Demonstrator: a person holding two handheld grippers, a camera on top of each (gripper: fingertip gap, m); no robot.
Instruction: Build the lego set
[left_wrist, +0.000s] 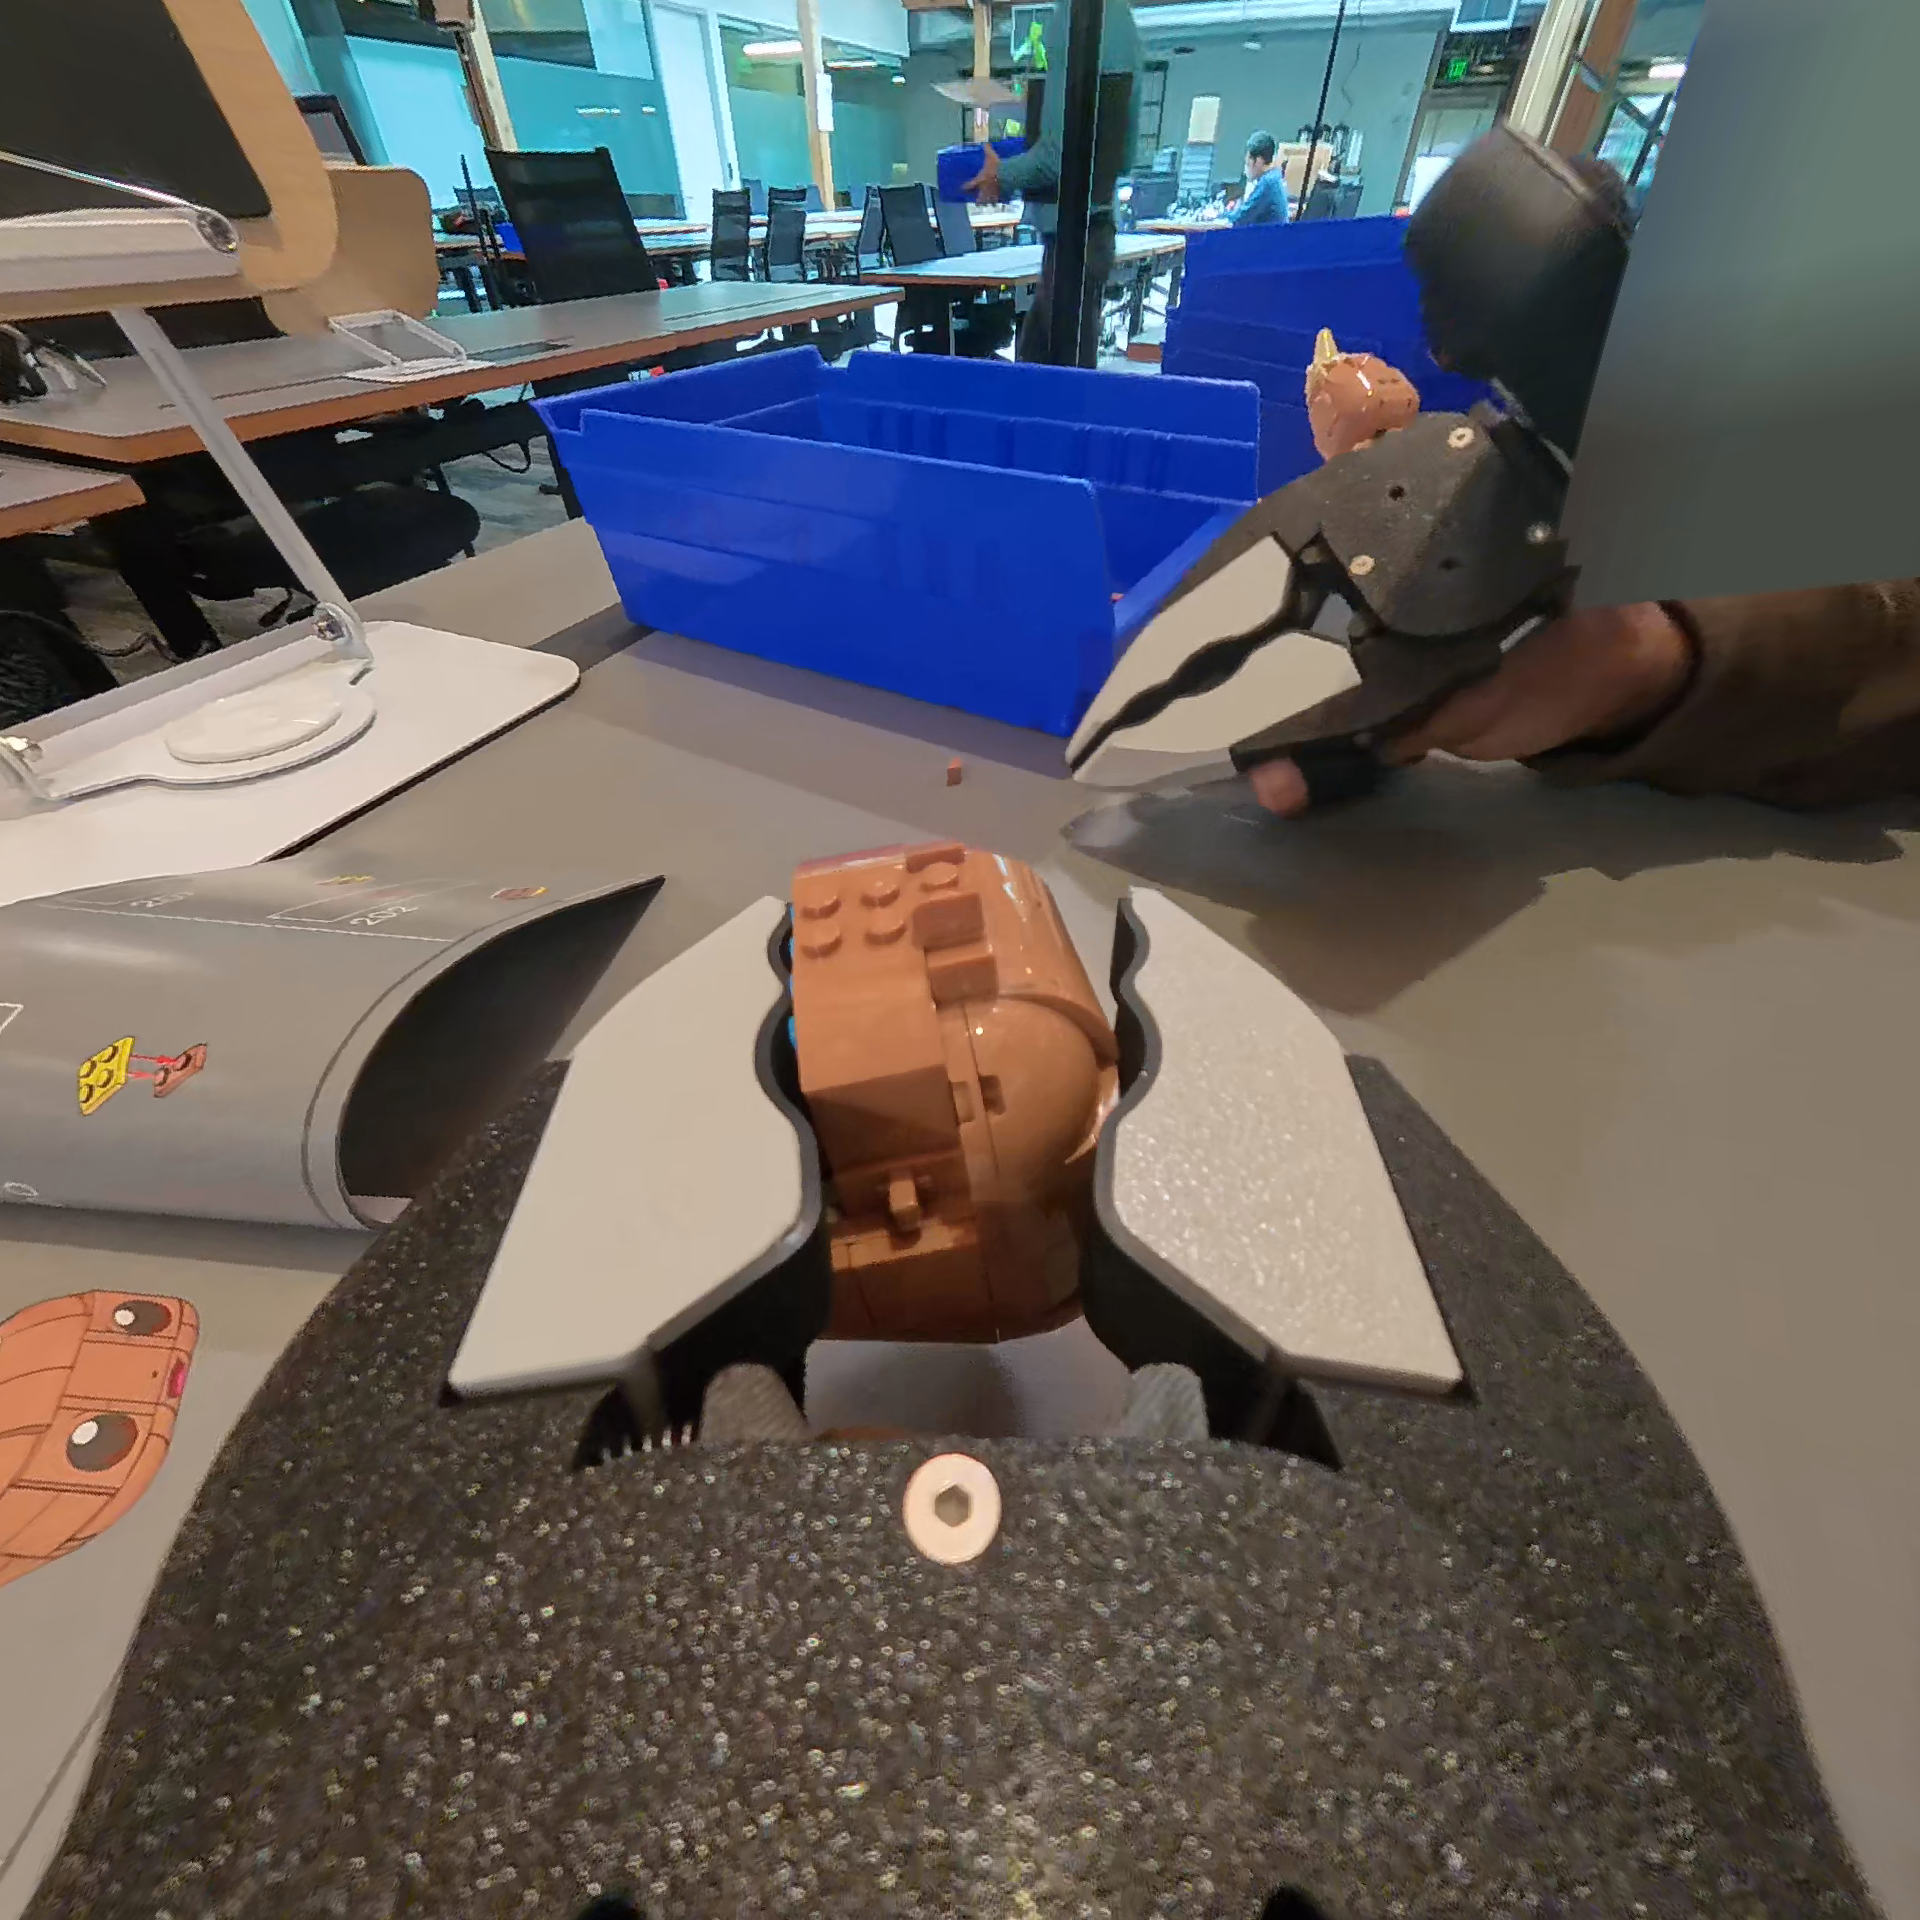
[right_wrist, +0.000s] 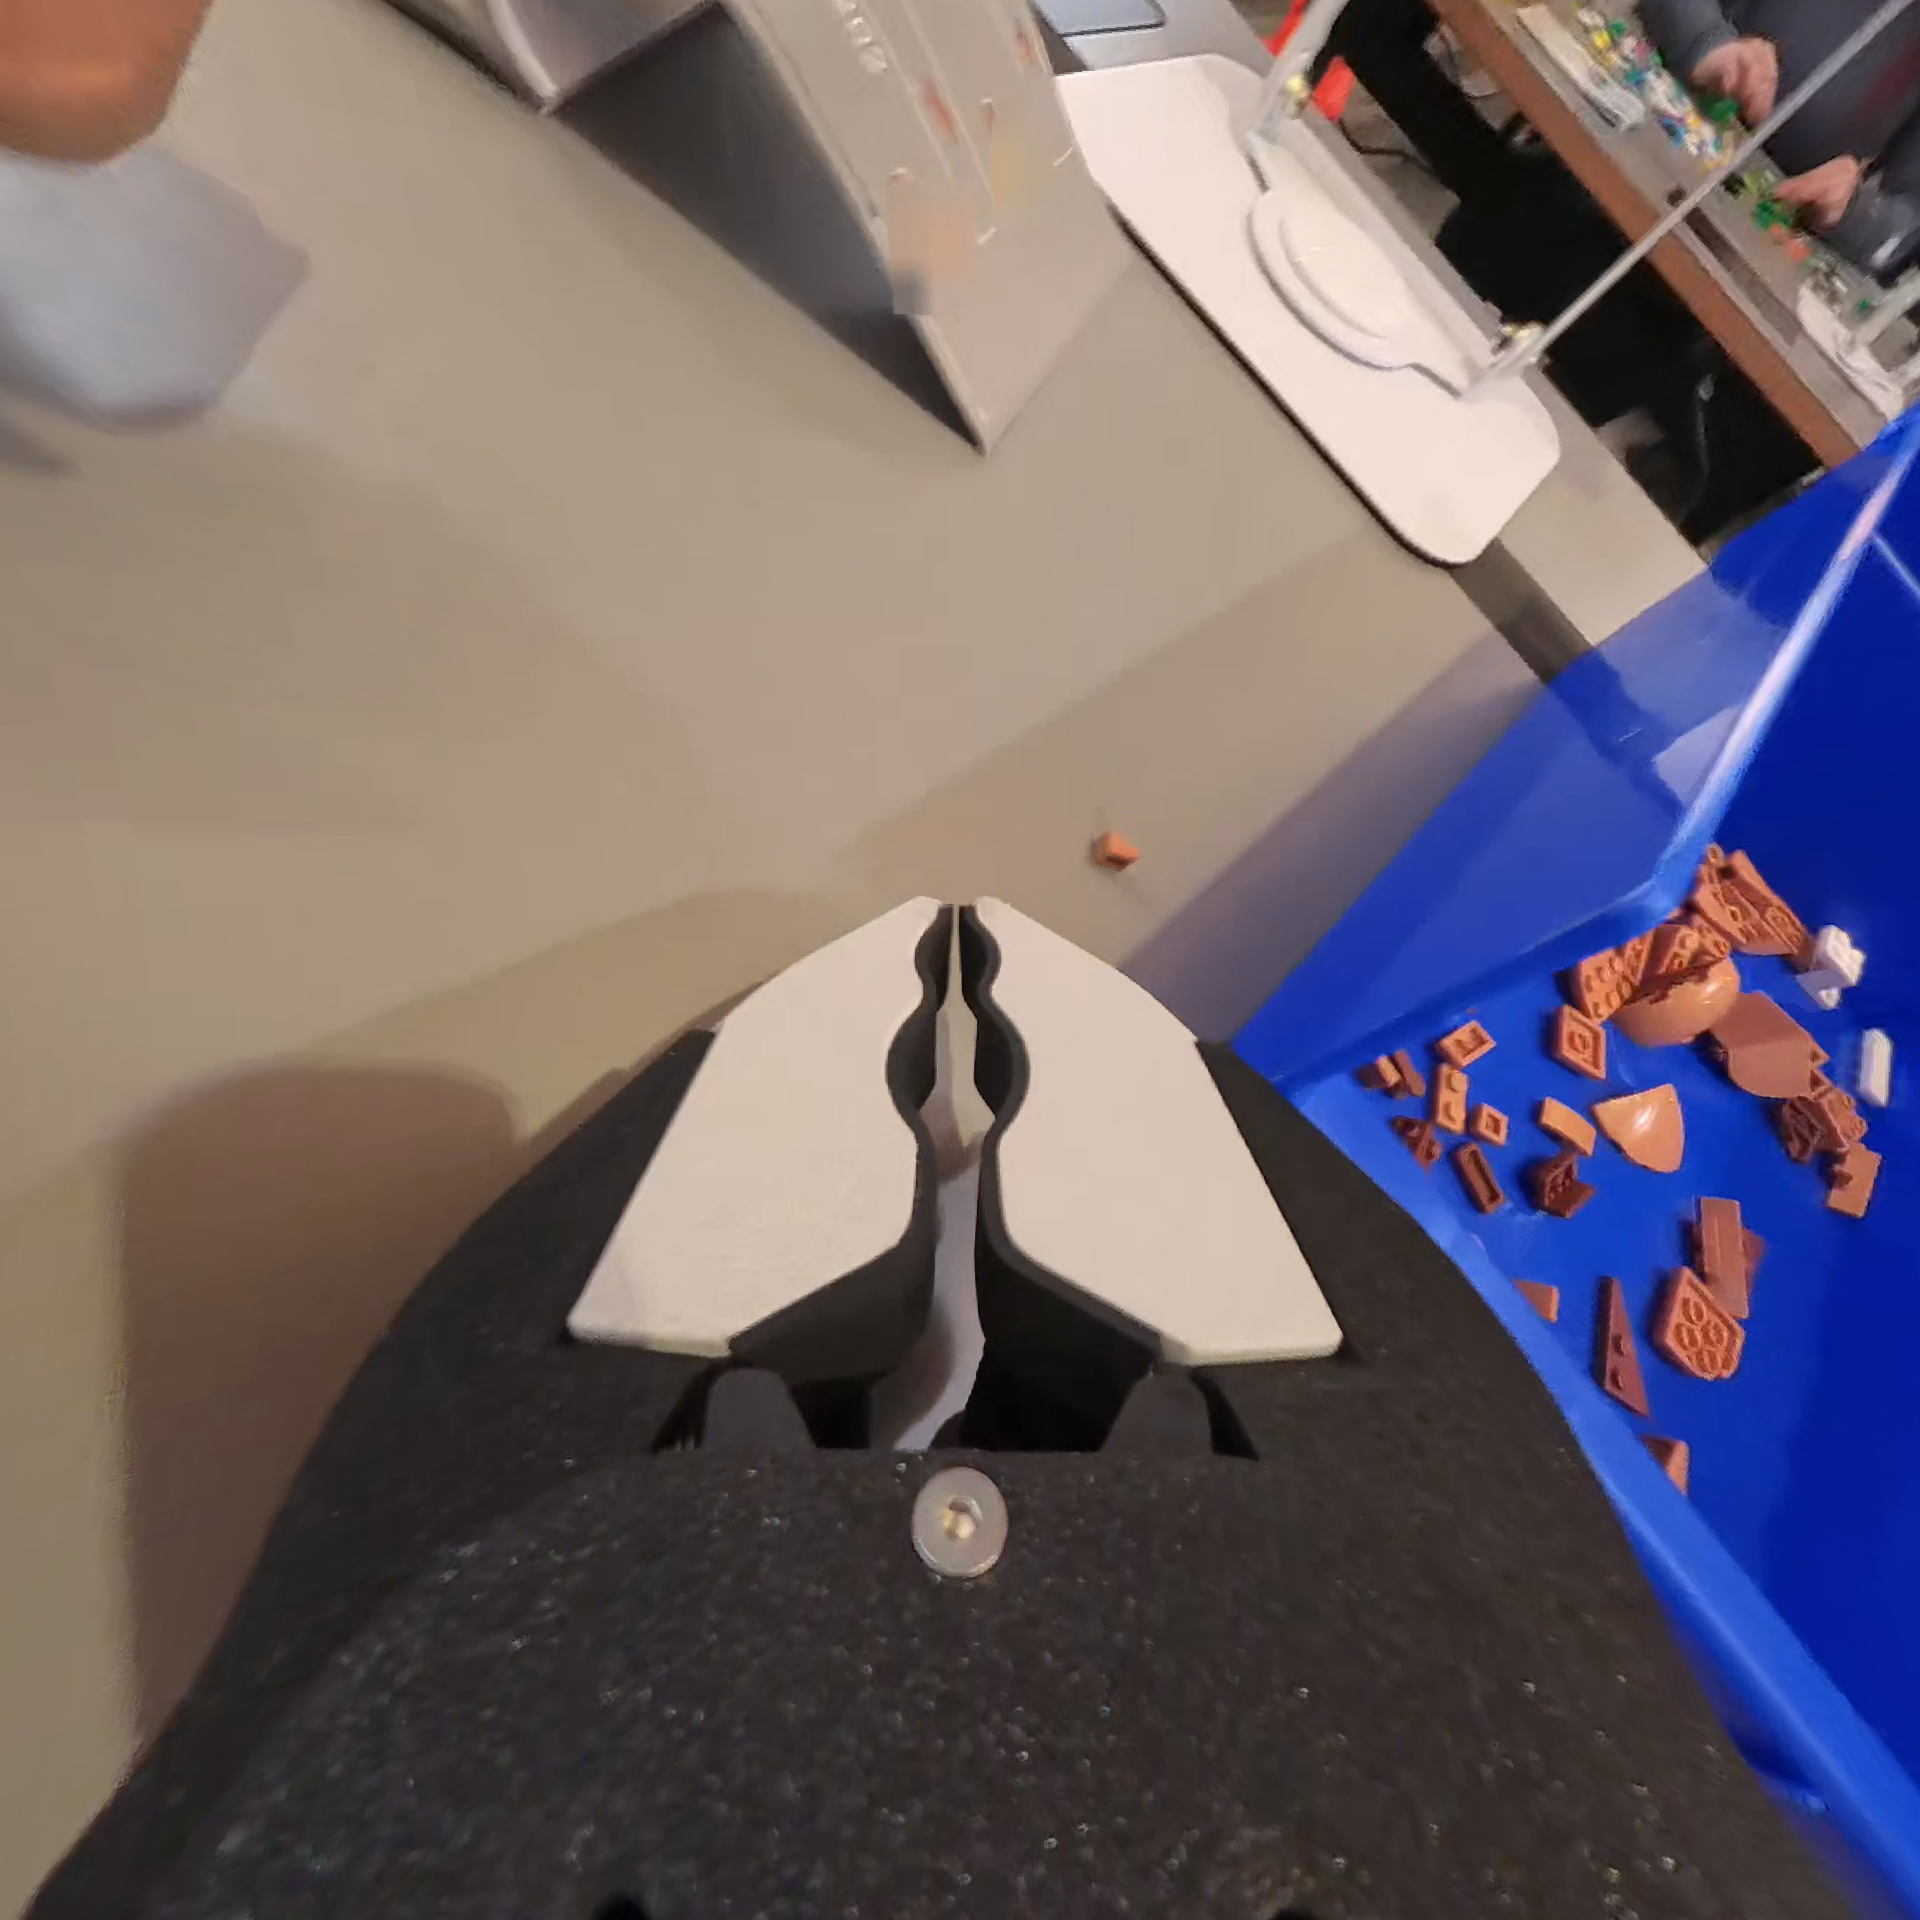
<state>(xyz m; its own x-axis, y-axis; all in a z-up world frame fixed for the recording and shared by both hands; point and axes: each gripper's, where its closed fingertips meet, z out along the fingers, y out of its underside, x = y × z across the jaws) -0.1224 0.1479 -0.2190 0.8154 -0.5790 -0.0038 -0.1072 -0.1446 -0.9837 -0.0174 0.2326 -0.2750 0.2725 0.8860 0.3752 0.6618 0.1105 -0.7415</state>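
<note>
My left gripper (left_wrist: 951, 904) is shut on a brown rounded Lego build (left_wrist: 935, 1091), with both pads pressed against its sides; the studded face points up and away. My right gripper (right_wrist: 958, 909) is shut, and nothing shows between its tips. It hovers low over the grey table and also shows in the left wrist view (left_wrist: 1081, 764), held by a hand at the right. A tiny brown Lego piece (right_wrist: 1114, 850) lies on the table just beyond its tips, and the left wrist view shows it too (left_wrist: 954, 771).
A blue bin (right_wrist: 1558, 831) at the right holds several loose brown and white pieces (right_wrist: 1662, 1091); it stands behind the build (left_wrist: 852, 540). A curled instruction booklet (left_wrist: 260, 1039) lies at the left. A white stand base (left_wrist: 312, 717) sits at the far left. Another brown build (left_wrist: 1356, 400) shows behind the right gripper. The grippers' ends are close to 15 centimeters from one another.
</note>
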